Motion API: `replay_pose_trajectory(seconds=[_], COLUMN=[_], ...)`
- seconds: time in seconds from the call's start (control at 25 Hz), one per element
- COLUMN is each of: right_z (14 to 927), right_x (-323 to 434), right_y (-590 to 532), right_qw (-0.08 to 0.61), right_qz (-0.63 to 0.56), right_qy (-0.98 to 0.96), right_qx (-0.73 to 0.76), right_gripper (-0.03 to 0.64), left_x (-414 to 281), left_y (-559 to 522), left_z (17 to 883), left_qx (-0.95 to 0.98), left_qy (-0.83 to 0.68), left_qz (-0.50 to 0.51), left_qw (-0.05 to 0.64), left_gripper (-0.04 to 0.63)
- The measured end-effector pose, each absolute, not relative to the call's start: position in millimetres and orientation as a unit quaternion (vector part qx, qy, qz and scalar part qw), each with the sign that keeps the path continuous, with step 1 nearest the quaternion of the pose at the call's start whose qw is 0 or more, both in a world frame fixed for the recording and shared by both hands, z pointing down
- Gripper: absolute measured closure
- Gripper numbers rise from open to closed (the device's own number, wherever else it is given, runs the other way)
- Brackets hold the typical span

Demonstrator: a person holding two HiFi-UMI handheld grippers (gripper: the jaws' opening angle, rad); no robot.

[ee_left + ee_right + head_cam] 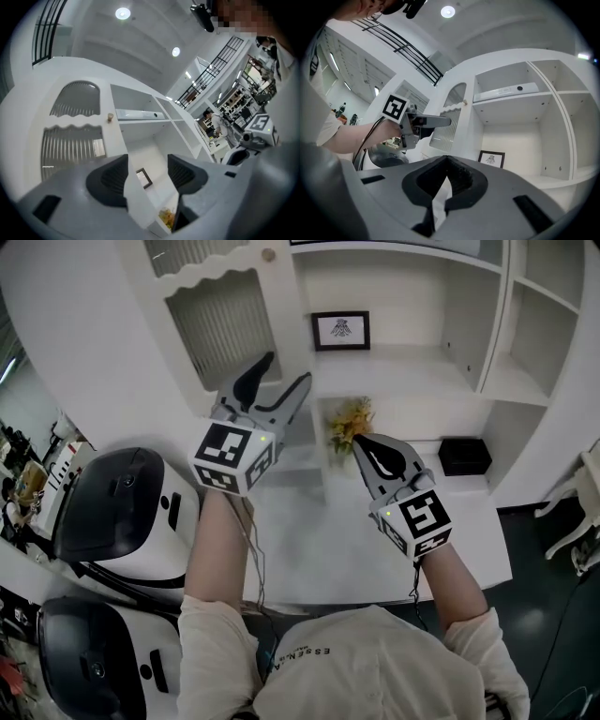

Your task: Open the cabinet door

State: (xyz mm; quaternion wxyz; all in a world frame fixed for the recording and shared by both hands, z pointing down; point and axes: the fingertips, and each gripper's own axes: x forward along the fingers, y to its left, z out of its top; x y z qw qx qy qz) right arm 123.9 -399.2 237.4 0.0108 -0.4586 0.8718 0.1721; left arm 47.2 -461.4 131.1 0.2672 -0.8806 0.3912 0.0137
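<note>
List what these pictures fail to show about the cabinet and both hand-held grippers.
- Head view: the bottom of the door is hidden behind the left hand-held gripper, and its top is cut off by the frame's upper edge.
- Head view: the drawing in the framed picture is too small to make out.
- Head view: the right hand-held gripper covers the base of the yellow flowers.

Cabinet door (223,329) top cut off; poss. flowers (352,420) partly hidden.
</note>
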Motion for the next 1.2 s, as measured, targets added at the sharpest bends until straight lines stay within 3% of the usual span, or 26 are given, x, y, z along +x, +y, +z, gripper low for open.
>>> replay_pose_trajectory(seconds=[0.56,0.96,1.2], right_z=[223,221,225], right_x=[139,142,150], right_y=[-428,-423,-423], right_qw=[-0.003,-0.002,-0.002], right_qz=[0.164,0.170,0.167], right_qy=[0.861,0.861,0.860], right_qx=[-0.481,-0.479,-0.482], right_gripper=[0.603,0.603,0.603], left_x=[51,58,49], left_y=[-527,-548,-557], left_z=[6,-34,-37], left_qx=[-0.832,-0.812,-0.778], left_qy=[0.441,0.481,0.523], left_qz=[-0.027,-0.067,-0.092], left_qw=[0.335,0.323,0.336], left_gripper=[0.336,0.355,0.465])
